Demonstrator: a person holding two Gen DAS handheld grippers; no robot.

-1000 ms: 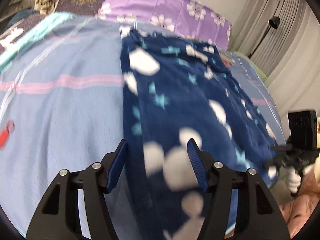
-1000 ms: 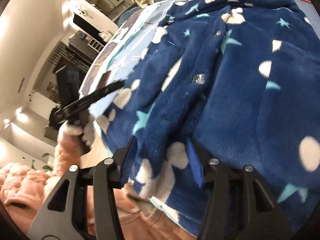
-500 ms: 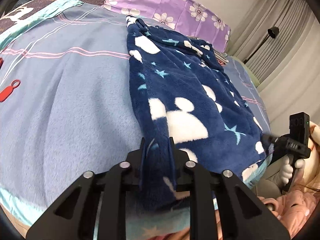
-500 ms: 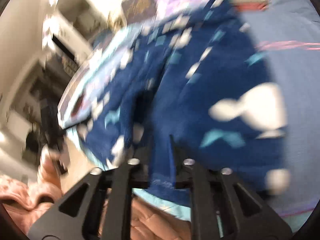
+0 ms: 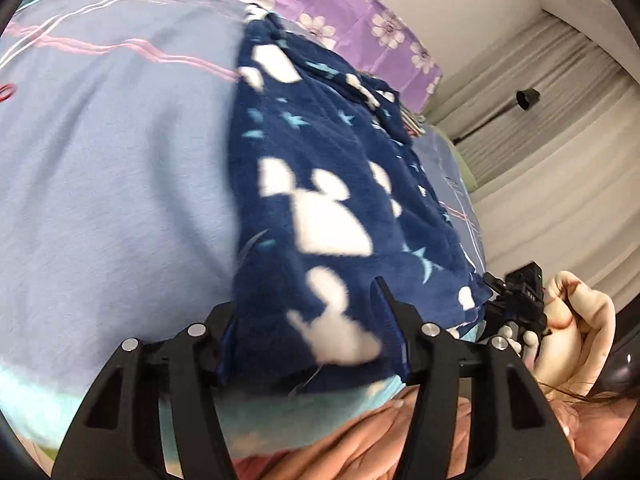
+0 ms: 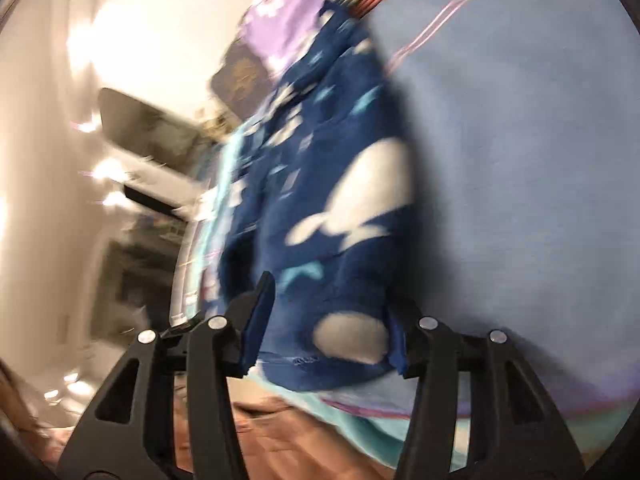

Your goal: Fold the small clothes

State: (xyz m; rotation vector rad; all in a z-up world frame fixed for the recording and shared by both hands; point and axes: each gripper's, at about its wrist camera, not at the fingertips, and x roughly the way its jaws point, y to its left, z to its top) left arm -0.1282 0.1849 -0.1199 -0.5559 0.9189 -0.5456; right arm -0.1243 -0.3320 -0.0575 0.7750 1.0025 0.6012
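Through the right wrist camera, blurred by motion, we see our right hand-held gripper with its jaws spread wide, the near hem of the navy fleece garment lying between the blue pads. We note white blobs and pale blue stars on the fleece, which stretches away over the light blue bedsheet. A purple floral pillow sits at its far end.
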